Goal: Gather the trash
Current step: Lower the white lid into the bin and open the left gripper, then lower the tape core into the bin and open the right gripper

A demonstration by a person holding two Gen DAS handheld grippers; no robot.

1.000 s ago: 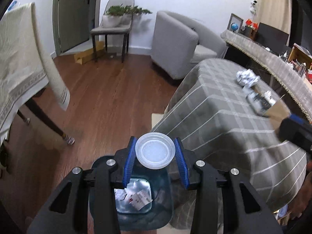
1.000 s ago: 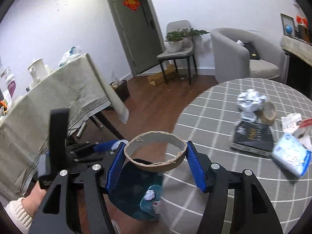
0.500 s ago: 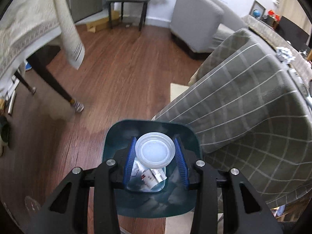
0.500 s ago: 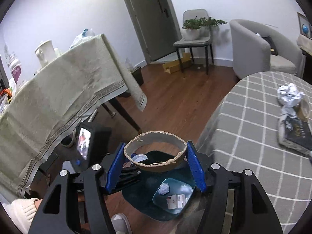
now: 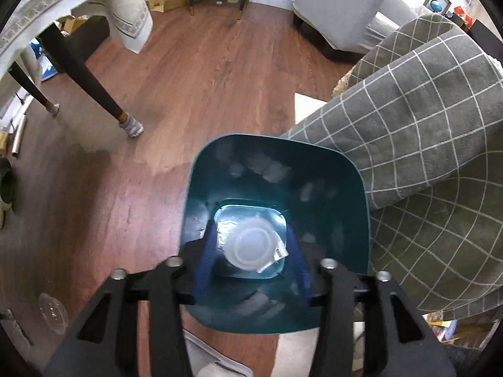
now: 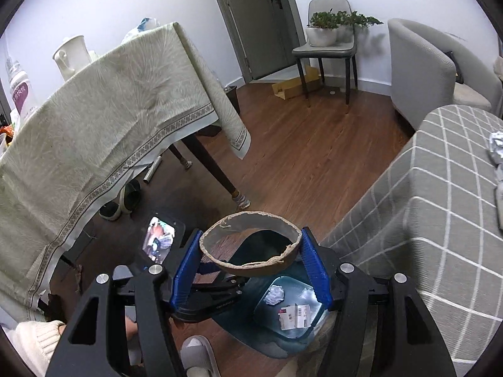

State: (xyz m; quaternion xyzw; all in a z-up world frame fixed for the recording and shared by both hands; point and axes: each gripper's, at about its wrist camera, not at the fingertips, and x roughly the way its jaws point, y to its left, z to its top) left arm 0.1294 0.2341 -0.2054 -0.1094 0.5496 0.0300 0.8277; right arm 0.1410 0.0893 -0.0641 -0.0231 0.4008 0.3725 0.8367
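A teal trash bin [image 5: 345, 188] stands on the wood floor by the checked table. My left gripper [image 5: 251, 260] points down into it, and its jaws are opening. The translucent plastic lid [image 5: 250, 245] is free of the blue pads and lies low in the bin on paper scraps. In the right wrist view, my right gripper [image 6: 250, 251] is shut on a brown cardboard tape ring [image 6: 251, 270], held above the bin [image 6: 239, 323]. Crumpled paper [image 6: 275, 295] and a label lie on the bin's floor.
The round table with a grey checked cloth [image 5: 424, 110] hangs close at the right of the bin; crumpled foil [image 6: 496, 144] lies on it. A beige-clothed table and its dark leg [image 5: 94, 88] stand left. A slippered foot [image 6: 195, 355] is beside the bin.
My left gripper went down into the bin, its jaws spread, and the lid dropped out. My right gripper carried the ring leftward and lower, over the bin.
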